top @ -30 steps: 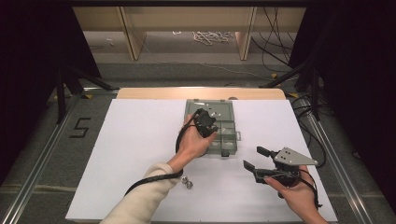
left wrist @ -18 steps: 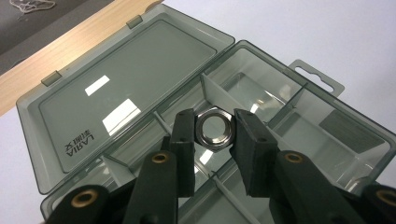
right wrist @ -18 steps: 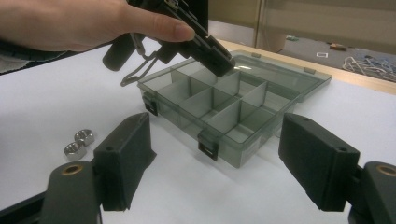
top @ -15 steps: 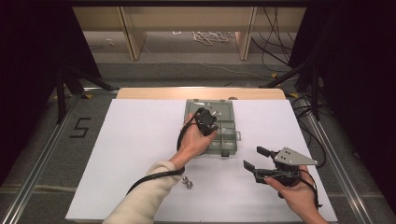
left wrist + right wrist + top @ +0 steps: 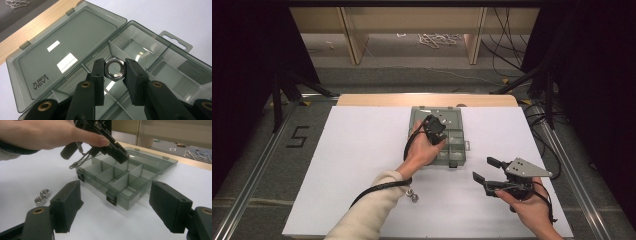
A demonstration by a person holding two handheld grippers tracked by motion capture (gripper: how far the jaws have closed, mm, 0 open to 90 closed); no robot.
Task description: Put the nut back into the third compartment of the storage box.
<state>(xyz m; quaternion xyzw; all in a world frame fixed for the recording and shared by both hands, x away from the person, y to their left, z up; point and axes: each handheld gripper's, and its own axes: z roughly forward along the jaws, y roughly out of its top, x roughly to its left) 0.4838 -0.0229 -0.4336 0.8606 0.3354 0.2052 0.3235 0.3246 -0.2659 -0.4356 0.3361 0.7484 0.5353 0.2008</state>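
left gripper view: left gripper (image 5: pixel 114 68) clamps nut (image 5: pixel 114 69) above organizer box (image 5: pixel 160 62).

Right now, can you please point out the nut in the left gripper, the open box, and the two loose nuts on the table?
nut (image 5: pixel 114 69), left gripper view, on its metal ring
box (image 5: pixel 125 202), right gripper view, on its front wall
loose nuts (image 5: pixel 45 193), right gripper view, on the farther nut's top

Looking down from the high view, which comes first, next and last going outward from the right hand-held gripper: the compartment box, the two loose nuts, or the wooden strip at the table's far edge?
From the right hand-held gripper:
1. Compartment box, just ahead and to its left, lid open.
2. Two loose nuts, farther left on the white table, near the person's sleeve.
3. Wooden strip, farthest, along the table's far edge.
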